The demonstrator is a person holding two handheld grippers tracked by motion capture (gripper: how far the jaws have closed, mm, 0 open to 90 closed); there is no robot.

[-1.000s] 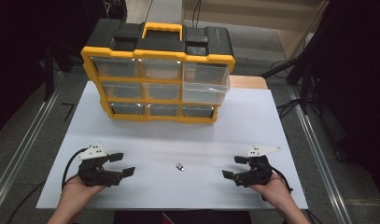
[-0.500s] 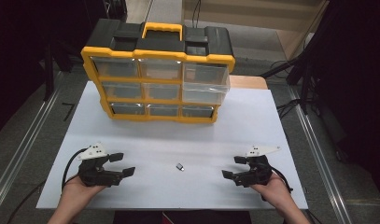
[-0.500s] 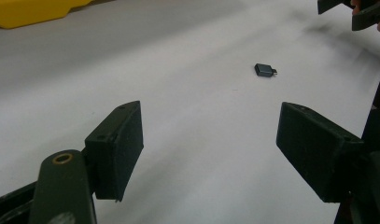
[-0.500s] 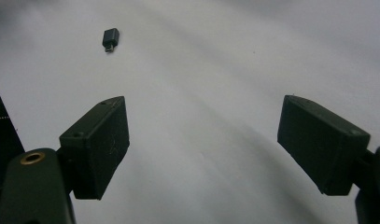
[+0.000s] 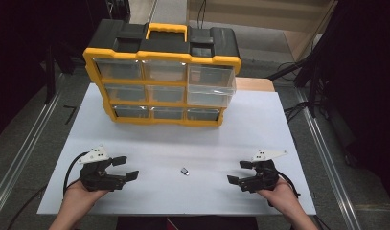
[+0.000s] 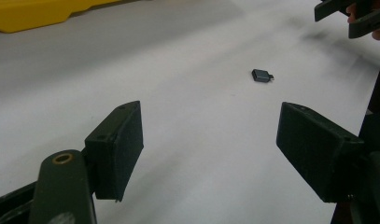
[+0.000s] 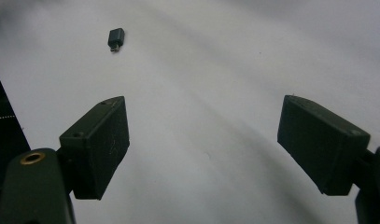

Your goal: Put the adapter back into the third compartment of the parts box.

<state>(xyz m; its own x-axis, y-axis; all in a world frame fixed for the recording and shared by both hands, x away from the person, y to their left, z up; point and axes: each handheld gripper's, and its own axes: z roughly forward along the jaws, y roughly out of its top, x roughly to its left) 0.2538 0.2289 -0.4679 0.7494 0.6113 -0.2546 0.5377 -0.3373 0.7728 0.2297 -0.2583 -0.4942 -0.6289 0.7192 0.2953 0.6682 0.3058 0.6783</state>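
White tabletop [image 5: 259, 120] is carrying a yellow-and-black drawer organizer [image 5: 164, 76] in the upper centre of the frame, one right-hand drawer [image 5: 211, 94] jutting out slightly. A small dark adapter [image 5: 185, 171] is lying loose at lower centre, between the two hands. The left gripper [image 5: 124, 168] at lower left and the right gripper [image 5: 239, 171] at lower right are both resting with jaws spread wide and empty. Nothing appears started; the adapter is likely waiting to be picked up and stowed.

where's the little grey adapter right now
In the high view the small grey adapter lies on the white table, between the left gripper and right gripper, touching neither.
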